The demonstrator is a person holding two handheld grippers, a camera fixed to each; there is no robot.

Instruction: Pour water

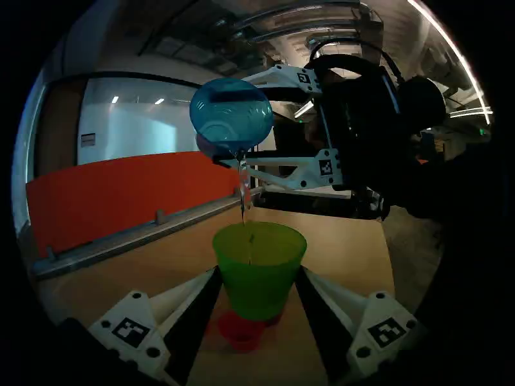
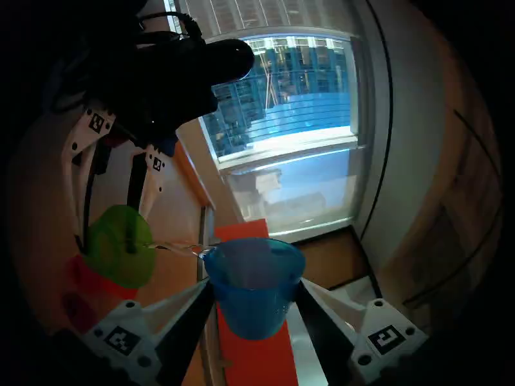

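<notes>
- Pour's live! The right gripper (image 2: pixel 255 286) pinches the tilted blue cup (image 1: pixel 230 116), at twelve o'clock in the left gripper view.
- The left gripper (image 1: pixel 257 275) clamps the green cup (image 1: pixel 259 283), upright, at six o'clock.
- A thin water stream (image 1: pixel 243 186) drops inside its rim.
- My call: mid-pour. Left to do: drain the blue cup, then level it.

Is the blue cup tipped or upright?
Tipped: the blue cup leans over, and water streams from its rim into the green cup below.
</notes>
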